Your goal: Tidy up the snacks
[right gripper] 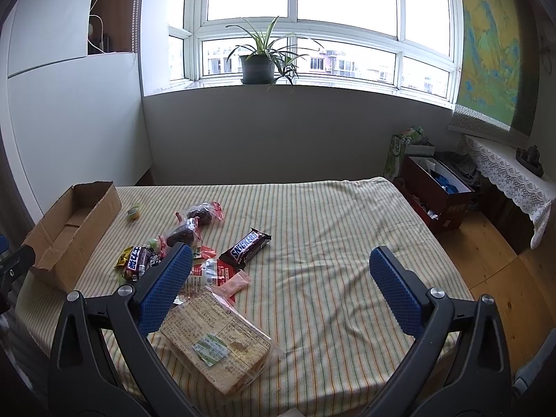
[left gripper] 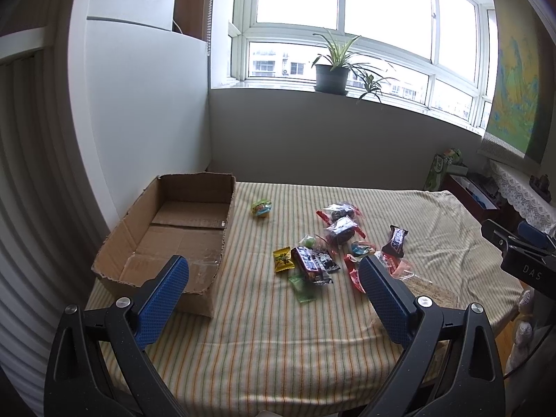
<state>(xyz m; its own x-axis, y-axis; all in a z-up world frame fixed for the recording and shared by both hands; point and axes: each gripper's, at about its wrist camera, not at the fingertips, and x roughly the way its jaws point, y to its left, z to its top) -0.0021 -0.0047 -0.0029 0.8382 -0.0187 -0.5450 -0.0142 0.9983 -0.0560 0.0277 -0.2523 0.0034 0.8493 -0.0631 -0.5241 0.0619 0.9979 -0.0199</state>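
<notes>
An empty cardboard box (left gripper: 180, 229) sits at the table's left side; it also shows in the right wrist view (right gripper: 66, 229). Loose snacks lie in a pile mid-table: a Snickers bar (right gripper: 246, 247) (left gripper: 394, 241), a yellow packet (left gripper: 282, 260), a dark bar (left gripper: 307, 263), clear bags with dark cakes (left gripper: 342, 230), a round green-yellow candy (left gripper: 261, 207), and a flat cracker pack (right gripper: 217, 342). My left gripper (left gripper: 272, 271) is open above the table's near side. My right gripper (right gripper: 281, 260) is open, its left finger above the cracker pack.
A striped cloth (right gripper: 330, 229) covers the table. A potted plant (right gripper: 258, 64) stands on the windowsill. A red box (right gripper: 438, 194) and a lace-covered shelf (right gripper: 510, 177) stand to the right, beyond the table's edge. A white cabinet (left gripper: 139, 104) is behind the cardboard box.
</notes>
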